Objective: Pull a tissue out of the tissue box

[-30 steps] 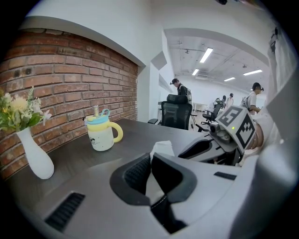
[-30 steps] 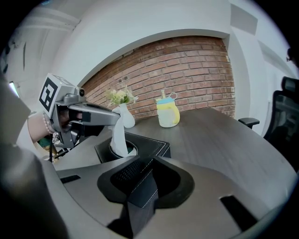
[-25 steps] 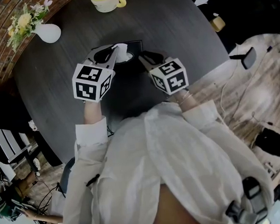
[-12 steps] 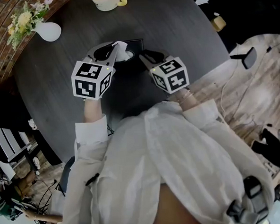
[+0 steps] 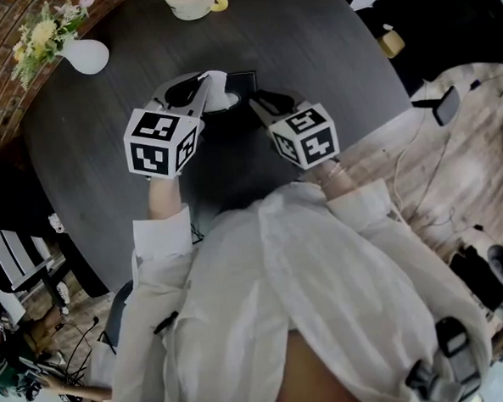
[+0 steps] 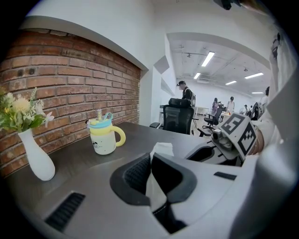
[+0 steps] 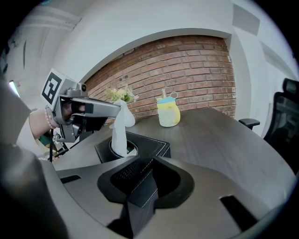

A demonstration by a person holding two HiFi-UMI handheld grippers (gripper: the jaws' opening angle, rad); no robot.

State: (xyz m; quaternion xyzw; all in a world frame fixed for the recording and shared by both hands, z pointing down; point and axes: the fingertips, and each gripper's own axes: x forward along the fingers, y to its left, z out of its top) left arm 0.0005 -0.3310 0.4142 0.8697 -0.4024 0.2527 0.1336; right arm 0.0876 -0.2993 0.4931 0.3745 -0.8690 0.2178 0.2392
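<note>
- The tissue (image 7: pixel 117 133) is standing up as a narrow white column out of the round opening in the top of the black tissue box (image 7: pixel 149 145). Its lower end is sitting inside that opening.
- The left tool (image 6: pixel 150 164) is hanging just above the tissue box and pinching the upper part of the tissue. Its jaws are pressing together on the sheet, and a white tuft is poking out past the tips.
- The right tool (image 7: pixel 148 172) is clamping the corner of the tissue box nearest the person, with the stitched black edge sitting between its closed jaws. I would say it is steadying the box.
- As I read it, the grasp is made and the sheet is partly raised, but the tissue is not out yet. What is left is lifting it until its tail is coming clear of the opening.
- The tissue box is lying on the dark round worktop (image 5: pixel 327 47).
- A pale yellow mug (image 6: pixel 103 137) with a blue lid is standing beyond the tissue box, well apart from it.
- A white vase (image 6: pixel 37 161) of flowers is standing off to the left of the box, near the brick wall (image 6: pixel 70 79).
- Nothing is standing over the tissue box in the way of an upward pull. The likelier trouble is the box lifting with the sheet, which the right tool's hold should be preventing.
- Far beyond the box, office chairs and a few people are showing in the open room.
</note>
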